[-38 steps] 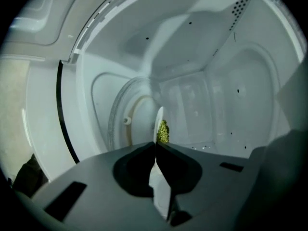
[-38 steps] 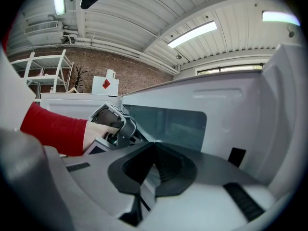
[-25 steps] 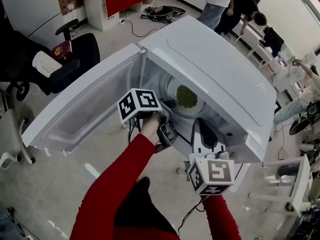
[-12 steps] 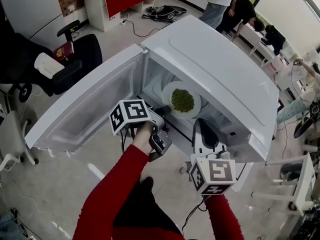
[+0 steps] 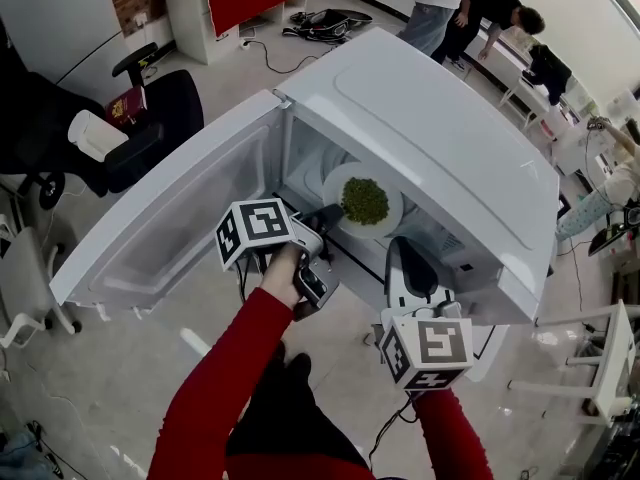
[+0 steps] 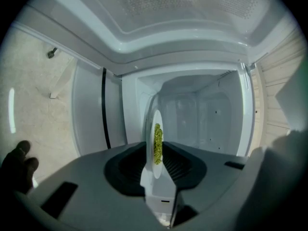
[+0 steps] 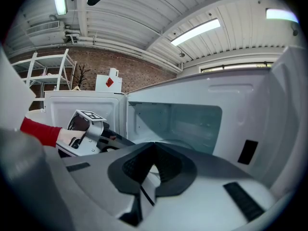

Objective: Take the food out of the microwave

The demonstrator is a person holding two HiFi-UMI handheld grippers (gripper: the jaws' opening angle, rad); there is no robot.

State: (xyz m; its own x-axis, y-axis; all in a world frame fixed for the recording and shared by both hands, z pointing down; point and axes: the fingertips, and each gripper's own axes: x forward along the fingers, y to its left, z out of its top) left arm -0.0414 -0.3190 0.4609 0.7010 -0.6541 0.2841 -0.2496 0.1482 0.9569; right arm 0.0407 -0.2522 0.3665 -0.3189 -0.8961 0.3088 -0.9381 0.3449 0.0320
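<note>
Microwave door [image 5: 170,218] hangs wide open at the left of the head view, and the white microwave [image 5: 440,138] fills the middle of the frame. Right at the mouth of the cavity sits the white plate [image 5: 388,218], carrying a heap of green food [image 5: 365,199]. The left gripper [image 5: 328,214] reaches in from the lower left, held by a hand [image 5: 287,268] in a red sleeve [image 5: 225,378], and its tips are at the plate's near rim. In the left gripper view the plate shows edge-on, standing straight up the centre of the frame between the two jaws. Those jaws are opening now, their pads coming off the rim, and the plate is still between them. Lower right in the head view, the right gripper [image 5: 403,250] hovers just outside the cavity, close to the plate but apart from it. Its own view shows the jaws pressed together with nothing between them, the empty oven chamber ahead and the left gripper at the left edge. Upper left of the head view, a black office chair [image 5: 165,98] stands on the floor.
</note>
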